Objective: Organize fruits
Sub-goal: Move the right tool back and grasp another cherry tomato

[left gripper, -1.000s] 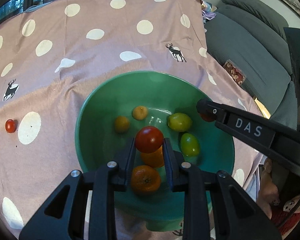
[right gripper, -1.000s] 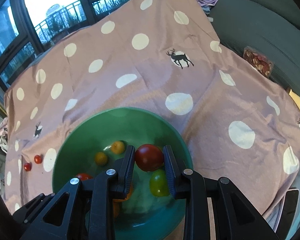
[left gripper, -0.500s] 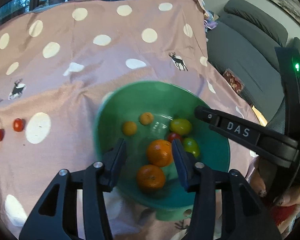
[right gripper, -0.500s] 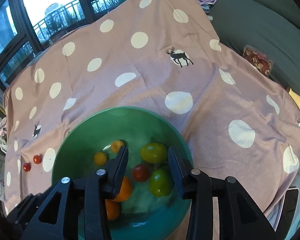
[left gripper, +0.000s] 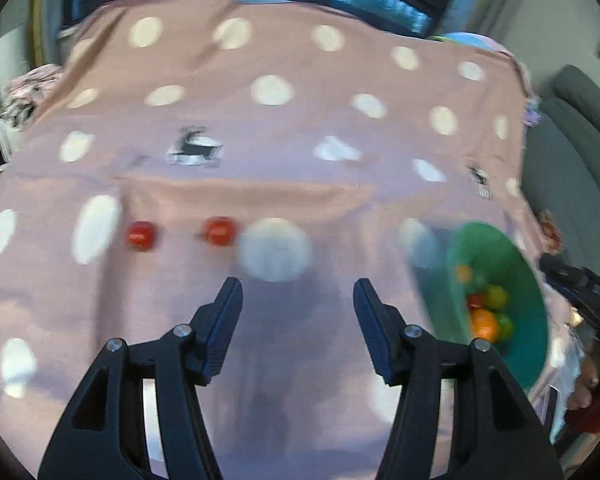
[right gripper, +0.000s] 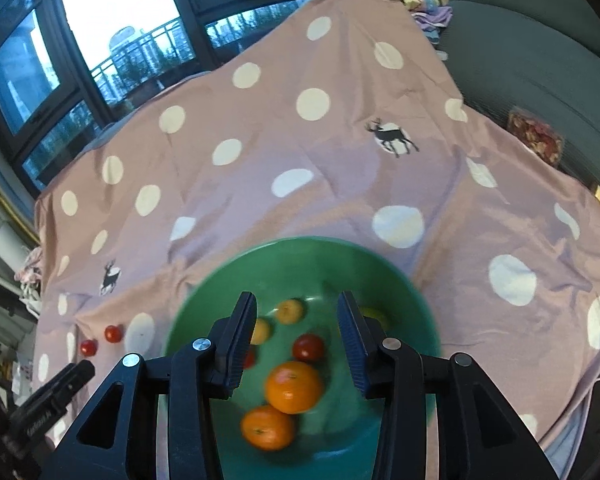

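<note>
A green bowl [right gripper: 300, 256] holds two oranges [right gripper: 293, 386], red tomatoes [right gripper: 308, 347], small orange fruits [right gripper: 289, 311] and a green one. My right gripper [right gripper: 296, 340] is open and empty just above the bowl. In the left wrist view the bowl [left gripper: 488, 256] is at the far right. Two red tomatoes [left gripper: 219, 231] [left gripper: 141, 236] lie on the pink dotted cloth, ahead and left of my left gripper [left gripper: 296, 320], which is open and empty above the cloth. They also show in the right wrist view [right gripper: 113, 333].
The pink cloth [right gripper: 340, 168] with white dots covers the table. A grey sofa [right gripper: 540, 60] stands to the right, with a snack packet [right gripper: 536, 136] on it. Windows [right gripper: 120, 20] are behind the table. The view from the left wrist is blurred.
Both grippers have opened and dropped their red tomatoes into the bowl. My left gripper has swung left, away from the bowl, facing the two tomatoes on the cloth.
</note>
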`<state>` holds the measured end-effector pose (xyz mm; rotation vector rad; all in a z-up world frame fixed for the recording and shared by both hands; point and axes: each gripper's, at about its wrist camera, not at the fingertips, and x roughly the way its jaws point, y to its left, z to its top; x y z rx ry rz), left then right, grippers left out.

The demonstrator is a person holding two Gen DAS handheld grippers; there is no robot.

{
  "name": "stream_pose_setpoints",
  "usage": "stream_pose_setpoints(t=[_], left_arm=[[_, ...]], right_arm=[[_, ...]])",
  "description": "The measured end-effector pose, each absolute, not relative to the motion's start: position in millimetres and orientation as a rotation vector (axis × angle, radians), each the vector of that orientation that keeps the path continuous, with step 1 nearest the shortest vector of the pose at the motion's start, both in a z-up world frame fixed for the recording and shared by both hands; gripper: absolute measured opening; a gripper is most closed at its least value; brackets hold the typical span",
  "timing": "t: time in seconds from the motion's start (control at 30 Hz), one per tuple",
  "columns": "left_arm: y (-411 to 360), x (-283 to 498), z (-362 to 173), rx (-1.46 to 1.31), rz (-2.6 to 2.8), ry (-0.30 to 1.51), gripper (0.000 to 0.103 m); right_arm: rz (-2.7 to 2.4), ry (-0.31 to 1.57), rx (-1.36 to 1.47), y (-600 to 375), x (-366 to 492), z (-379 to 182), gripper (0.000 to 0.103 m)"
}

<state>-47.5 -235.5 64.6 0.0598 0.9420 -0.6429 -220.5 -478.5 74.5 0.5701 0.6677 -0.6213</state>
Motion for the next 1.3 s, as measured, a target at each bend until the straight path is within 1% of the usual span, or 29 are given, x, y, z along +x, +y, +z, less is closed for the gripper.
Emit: stream_pose_setpoints(t=[0.1, 0.23, 0.43, 0.5, 0.6, 0.67, 0.7, 0.83, 1.0, 1.13, 1.3], left_arm=[[-216.9, -30.5, 63.1, 0.052, -0.585, 0.910, 0.057], [-201.7, -3.9, 51.2, -0.003, -0.550, 0.962, 0.056], [-198.3, 10.0, 41.4, -0.029, -0.557, 0.994, 0.055], [-202.4, 18.5, 33.5, -0.022, -0.558, 1.017, 0.054], [-199.9, 30.2, 26.2, -0.040, -0.547, 1.035, 0.047], [-199.5, 37.3, 23.5, -0.051, -0.533, 1.040, 0.039], [-199.9, 39.8, 22.3, -0.048, -0.528, 1.039, 0.038], [-205.1, 45.3, 18.4, -0.031, -0.534, 1.036, 0.037], [-209.6, 54.0, 8.3, -0.026, -0.542, 1.067, 0.032], [-209.7, 58.4, 2.1, -0.030, -0.547, 1.084, 0.032], [-208.8, 60.4, -0.4, -0.020, -0.530, 1.064, 0.029]], right_arm=[[-0.593, 0.666, 0.558, -466.6, -210.5, 76.7, 0.042], [-0.551, 0.659, 0.549, -449.0, -195.2, 78.1, 0.042], [-0.394, 0.670, 0.553, -413.3, -164.6, 78.6, 0.042], [-0.319, 0.686, 0.559, -398.1, -148.5, 79.1, 0.042], [-0.237, 0.728, 0.581, -382.7, -119.6, 74.0, 0.042], [-0.196, 0.789, 0.593, -372.9, -89.7, 64.8, 0.042], [-0.183, 0.822, 0.598, -368.8, -75.6, 59.4, 0.042], [-0.145, 0.935, 0.610, -355.1, -25.0, 35.2, 0.042], [-0.137, 1.014, 0.635, -349.9, 14.5, 6.8, 0.042], [-0.121, 1.036, 0.687, -349.2, 32.6, -7.7, 0.042], [-0.154, 1.057, 0.623, -339.9, 43.0, -15.0, 0.042]])
